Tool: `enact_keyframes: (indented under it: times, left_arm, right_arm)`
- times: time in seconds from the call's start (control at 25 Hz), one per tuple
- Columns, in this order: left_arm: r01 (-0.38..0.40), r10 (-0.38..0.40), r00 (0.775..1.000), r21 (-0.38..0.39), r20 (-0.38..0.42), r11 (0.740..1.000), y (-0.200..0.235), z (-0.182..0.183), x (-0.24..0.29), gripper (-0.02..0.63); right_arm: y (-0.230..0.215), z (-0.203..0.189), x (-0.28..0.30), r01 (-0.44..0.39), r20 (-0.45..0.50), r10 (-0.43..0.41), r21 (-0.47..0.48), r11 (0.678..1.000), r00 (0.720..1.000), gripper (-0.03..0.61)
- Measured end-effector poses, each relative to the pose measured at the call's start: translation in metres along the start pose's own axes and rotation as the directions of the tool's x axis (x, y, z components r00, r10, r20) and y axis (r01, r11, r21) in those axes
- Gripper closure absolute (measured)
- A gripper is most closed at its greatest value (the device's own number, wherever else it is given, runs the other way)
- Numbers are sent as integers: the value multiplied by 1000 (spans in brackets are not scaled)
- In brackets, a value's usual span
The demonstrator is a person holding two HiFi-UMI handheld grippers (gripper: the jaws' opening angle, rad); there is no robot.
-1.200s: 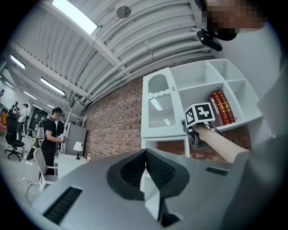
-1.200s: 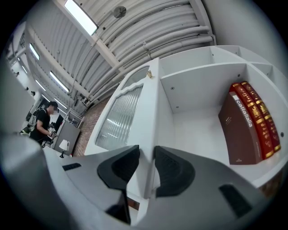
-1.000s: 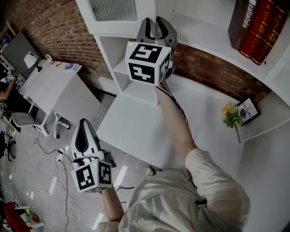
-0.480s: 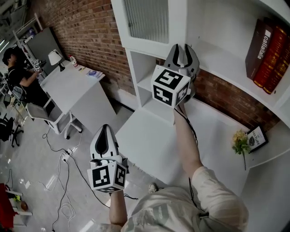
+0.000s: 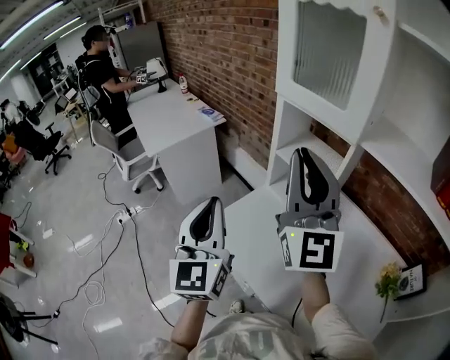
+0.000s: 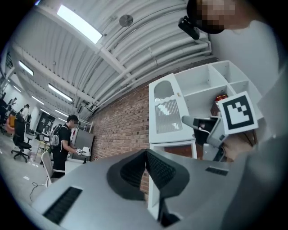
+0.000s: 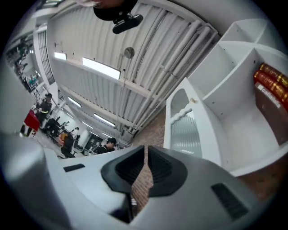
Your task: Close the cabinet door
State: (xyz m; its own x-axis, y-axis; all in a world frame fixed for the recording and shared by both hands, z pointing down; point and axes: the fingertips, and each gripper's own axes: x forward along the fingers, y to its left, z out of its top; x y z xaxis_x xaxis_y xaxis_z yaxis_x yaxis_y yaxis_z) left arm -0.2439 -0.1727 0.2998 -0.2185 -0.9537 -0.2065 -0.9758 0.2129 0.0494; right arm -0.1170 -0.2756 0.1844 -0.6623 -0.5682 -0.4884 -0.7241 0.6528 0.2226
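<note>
In the head view, holds both grippers up before a white cabinet [image 5: 287, 133] set against a brick wall [image 5: 232, 63]. Carries the left gripper [image 5: 215, 202] low and to the left, clenched and empty. Carries the right gripper [image 5: 302, 153] just beside it and higher, tips aimed toward the shelves [image 5: 404, 151] and touching nothing. Finds the cabinet door [image 5: 330, 53], white with a ribbed glass pane and a small knob [image 5: 380, 12], at the cabinet's upper left, lying against the frame as far as can be judged and well apart from both grippers. Takes in also a sprig of yellow flowers [image 5: 389, 280] on the worktop [image 5: 260, 232] at lower right, and a person [image 5: 105, 70] standing at a white desk [image 5: 169, 116] far left. In the left gripper view, shows the jaws pressed tip to tip with nothing between, the cabinet door [image 6: 165, 112] beyond them, and the right gripper [image 6: 185, 120] at right before the shelves. In the right gripper view, shows the jaws closing, with a thin slit between them, only distant brick seen through it and nothing grasped. Places the cabinet door [image 7: 183, 128] just right of the jaws' line and red books [image 7: 272, 87] on an upper shelf at far right.
</note>
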Motion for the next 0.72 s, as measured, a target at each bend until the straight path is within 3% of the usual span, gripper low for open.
enact_keyframes:
  times: [0.08, 0.24, 0.44, 0.72]
  left_arm:
    - [-8, 8, 1000, 23, 17, 1000, -2, 7, -8, 600]
    - [-24, 22, 999, 49, 39, 998, -6, 13, -27, 600]
    - [-50, 51, 998, 35, -37, 998, 7, -14, -31, 600]
    - [-70, 71, 997, 30, -28, 997, 8, -12, -34, 600]
  right_arm:
    - [24, -9, -17, -69, -14, 70, 90, 994, 997, 545]
    - [73, -42, -50, -184, -89, 215, 276, 943, 972, 555]
    - [110, -76, -70, -249, -202, 306, 264, 932, 930, 563]
    - [115, -77, -81, -279, -210, 337, 264, 923, 918, 563]
